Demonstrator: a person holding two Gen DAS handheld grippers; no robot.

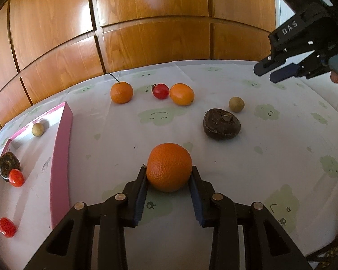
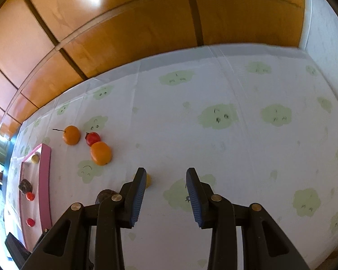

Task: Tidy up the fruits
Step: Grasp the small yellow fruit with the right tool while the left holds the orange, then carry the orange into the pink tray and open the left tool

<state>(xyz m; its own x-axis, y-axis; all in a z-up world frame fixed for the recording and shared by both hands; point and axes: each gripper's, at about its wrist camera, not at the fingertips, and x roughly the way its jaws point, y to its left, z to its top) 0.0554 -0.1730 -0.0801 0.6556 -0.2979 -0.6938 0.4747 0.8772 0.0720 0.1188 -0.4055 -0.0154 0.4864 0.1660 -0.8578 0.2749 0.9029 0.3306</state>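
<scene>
Left gripper point(image 1: 169, 177) clamped orange point(image 1: 169, 167) across widest middle, low over desk point(image 1: 115, 130), right of pink tray point(image 1: 59, 157). Orange judged firm, light, round; pebbled skin likely aided hold. Right gripper point(image 2: 165, 193) hung wide, holding nothing.

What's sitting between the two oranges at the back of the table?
A small red tomato lies between the stemmed orange and the smooth orange, close against the smooth one. Both views show it.
</scene>
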